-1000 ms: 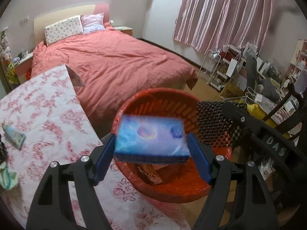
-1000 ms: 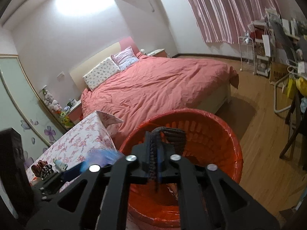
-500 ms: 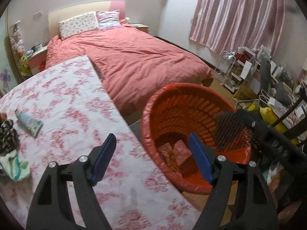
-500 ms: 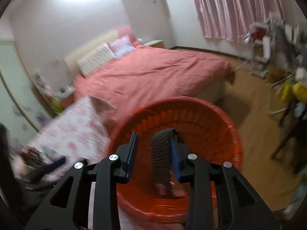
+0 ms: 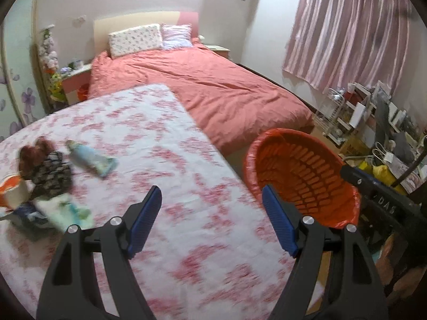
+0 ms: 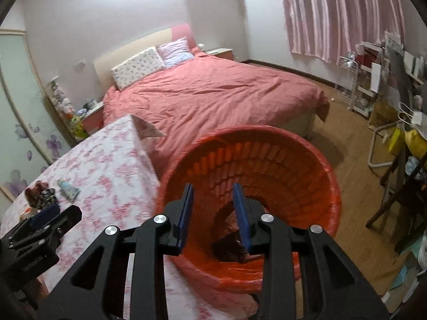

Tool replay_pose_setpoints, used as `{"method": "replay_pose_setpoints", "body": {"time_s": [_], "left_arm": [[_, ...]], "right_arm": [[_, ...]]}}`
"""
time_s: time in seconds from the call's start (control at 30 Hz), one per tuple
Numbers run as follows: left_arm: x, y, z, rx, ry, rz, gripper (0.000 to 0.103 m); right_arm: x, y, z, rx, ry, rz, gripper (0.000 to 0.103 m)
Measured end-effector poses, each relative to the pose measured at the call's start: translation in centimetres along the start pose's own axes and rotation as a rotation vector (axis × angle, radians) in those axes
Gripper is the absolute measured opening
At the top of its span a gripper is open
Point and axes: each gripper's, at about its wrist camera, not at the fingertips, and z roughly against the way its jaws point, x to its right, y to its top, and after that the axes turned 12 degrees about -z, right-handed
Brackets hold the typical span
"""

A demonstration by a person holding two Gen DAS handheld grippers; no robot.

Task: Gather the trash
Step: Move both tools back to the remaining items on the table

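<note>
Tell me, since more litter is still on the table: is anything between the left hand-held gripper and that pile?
Nothing visible. The left hand-held gripper is open and empty over bare flowered tablecloth; the litter pile lies to its left with only cloth between them.

Orange-red basket (image 6: 307,160); white tablecloth (image 5: 160,133), pink floral print; salmon bedspread (image 5: 226,88); pink striped curtain (image 5: 347,26).

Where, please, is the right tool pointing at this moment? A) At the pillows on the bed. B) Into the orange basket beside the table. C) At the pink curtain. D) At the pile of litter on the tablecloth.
B: in the right wrist view, the right tool is open and empty, aimed into the orange basket, where a dark item lies inside.
</note>
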Motion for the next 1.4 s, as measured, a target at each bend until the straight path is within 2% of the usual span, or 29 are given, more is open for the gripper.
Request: {"method": "replay_pose_setpoints", "body": {"time_s": [0.23, 0.47, 0.67, 0.9, 1.17, 1.2, 1.23, 1.3, 1.4], "left_arm": [[-6.5, -3.9, 4.2, 0.006, 0.142, 0.093, 0.076], [-14.2, -8.8, 7.7, -0.028, 0.287, 0.213, 0.076], [-19.1, -12.1, 10.3, -0.037, 0.385, 0.295, 0.076], [-22.0, -14.4, 11.6, -0.043, 0.401, 0.355, 0.076], [-22.4, -14.9, 11.3, -0.045, 0.378, 0.374, 0.076], [-22.5, -14.8, 11.3, -0.044, 0.375, 0.377, 0.076], [-22.5, -14.7, 11.3, -0.041, 0.367, 0.383, 0.076], [-22.6, -14.5, 11.2, -0.036, 0.358, 0.387, 0.077], [-22.1, -13.9, 10.9, -0.026, 0.34, 0.391, 0.081]], "right_arm": [[-5.2, -2.2, 0.5, -0.039, 0.113, 0.08, 0.033], [-12.7, -6.5, -0.8, -0.141, 0.264, 0.199, 0.033], [-18.6, -10.0, -2.3, -0.225, 0.349, 0.28, 0.033], [-22.7, -12.4, -3.2, -0.276, 0.398, 0.35, 0.033], [-25.6, -13.9, -5.6, -0.33, 0.379, 0.385, 0.032], [-25.7, -14.0, -5.7, -0.337, 0.377, 0.391, 0.024], [-25.7, -14.2, -5.8, -0.342, 0.376, 0.396, 0.011], [-25.4, -14.3, -5.7, -0.347, 0.371, 0.392, 0.005], [-24.3, -13.7, -5.3, -0.325, 0.366, 0.371, 0.004]]}}
